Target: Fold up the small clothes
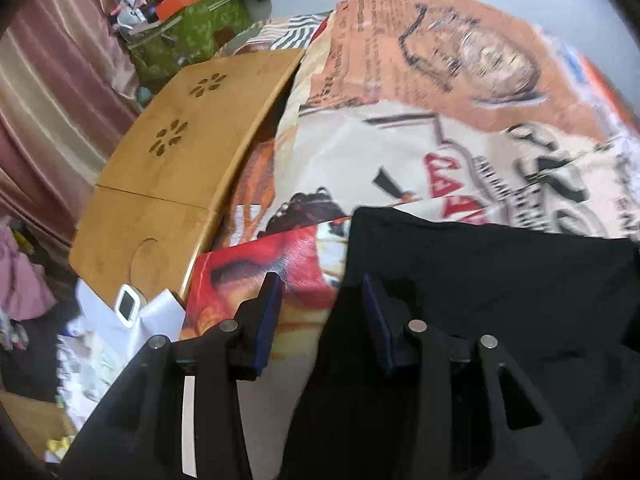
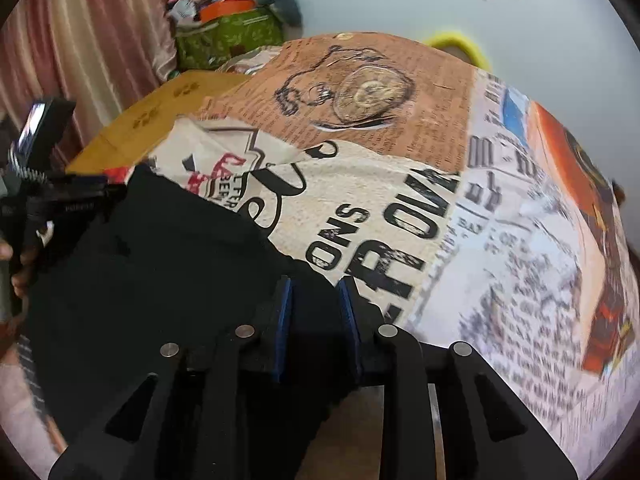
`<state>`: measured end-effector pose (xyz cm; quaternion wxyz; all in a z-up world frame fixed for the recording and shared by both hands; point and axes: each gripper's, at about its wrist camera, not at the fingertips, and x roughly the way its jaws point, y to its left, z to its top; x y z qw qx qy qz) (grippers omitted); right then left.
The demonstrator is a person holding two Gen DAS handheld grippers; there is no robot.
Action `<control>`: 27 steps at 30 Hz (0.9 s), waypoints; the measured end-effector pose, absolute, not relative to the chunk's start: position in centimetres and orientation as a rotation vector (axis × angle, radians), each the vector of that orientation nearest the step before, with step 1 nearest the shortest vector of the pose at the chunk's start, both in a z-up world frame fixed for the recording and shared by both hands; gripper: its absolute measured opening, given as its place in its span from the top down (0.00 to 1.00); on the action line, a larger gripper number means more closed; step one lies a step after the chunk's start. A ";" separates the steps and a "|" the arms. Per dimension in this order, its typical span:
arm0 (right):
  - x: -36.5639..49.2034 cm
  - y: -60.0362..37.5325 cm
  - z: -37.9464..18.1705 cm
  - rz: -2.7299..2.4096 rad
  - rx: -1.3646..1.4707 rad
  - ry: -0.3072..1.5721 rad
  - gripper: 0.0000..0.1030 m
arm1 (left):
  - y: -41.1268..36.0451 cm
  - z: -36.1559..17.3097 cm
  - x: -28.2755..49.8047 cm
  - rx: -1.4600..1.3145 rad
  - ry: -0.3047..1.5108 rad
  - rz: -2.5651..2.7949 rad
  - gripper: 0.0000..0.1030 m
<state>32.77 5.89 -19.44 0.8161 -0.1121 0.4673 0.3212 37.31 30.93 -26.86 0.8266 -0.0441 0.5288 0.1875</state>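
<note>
We see a black garment (image 1: 500,280) lying on a bed cover (image 1: 400,140) printed with newspaper and poster motifs, at the cover's near edge, close under both grippers. Left gripper (image 1: 320,292) points down over the garment's left edge; its blue-padded fingers (image 1: 266,312) stand apart, one over the red print of the cover, the other over the black cloth, nothing pinched between them that we can make out. Right gripper (image 2: 314,296) sits over the garment's right edge; its fingers (image 2: 285,328) are a narrow gap apart with black cloth showing in the gap, but we cannot tell whether the pads press on it. In the right wrist view the left gripper's body and a hand (image 2: 20,264) on it show at the cover's left side, beside the garment. A wooden lap tray (image 1: 172,168) with flower cut-outs lies along the cover's left edge. Beyond it: a green patterned bag (image 1: 192,36) stuffed with clutter and a pink curtain (image 1: 60,92). A yellow ring-shaped thing (image 2: 460,46) peeks past the cover's far edge. Both views are motion-blurred.
</note>
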 end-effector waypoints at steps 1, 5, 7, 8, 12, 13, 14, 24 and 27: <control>32.6 5.6 -19.0 0.682 -0.205 0.997 0.79 | 31.1 -26.1 36.7 -0.138 1.106 0.365 0.58; 30.4 4.2 -16.8 0.735 -0.136 0.970 0.78 | 30.5 -23.2 33.6 -0.202 1.040 0.250 0.58; 29.0 4.2 -16.2 0.771 -0.129 0.956 0.73 | 29.1 -22.6 32.1 -0.162 1.029 0.200 0.57; 28.5 4.3 -16.1 0.788 -0.131 0.956 0.70 | 28.5 -22.6 31.6 -0.141 1.030 0.189 0.57; 26.4 5.4 -17.4 0.831 -0.195 0.990 0.69 | 27.2 -24.2 30.3 -0.019 1.067 0.236 0.56; 26.2 5.6 -17.9 0.826 -0.220 1.002 0.69 | 27.5 -24.7 30.2 -0.012 1.080 0.257 0.55; 26.1 5.5 -18.3 0.820 -0.239 1.011 0.69 | 28.2 -25.4 30.1 -0.023 1.099 0.279 0.49; 25.3 0.6 -18.4 0.733 -0.172 1.095 0.70 | 30.4 -24.0 27.1 -0.172 1.079 0.344 0.41; 24.1 -0.2 -16.1 0.720 -0.174 1.033 0.69 | 29.2 -21.4 25.6 -0.151 1.036 0.316 0.41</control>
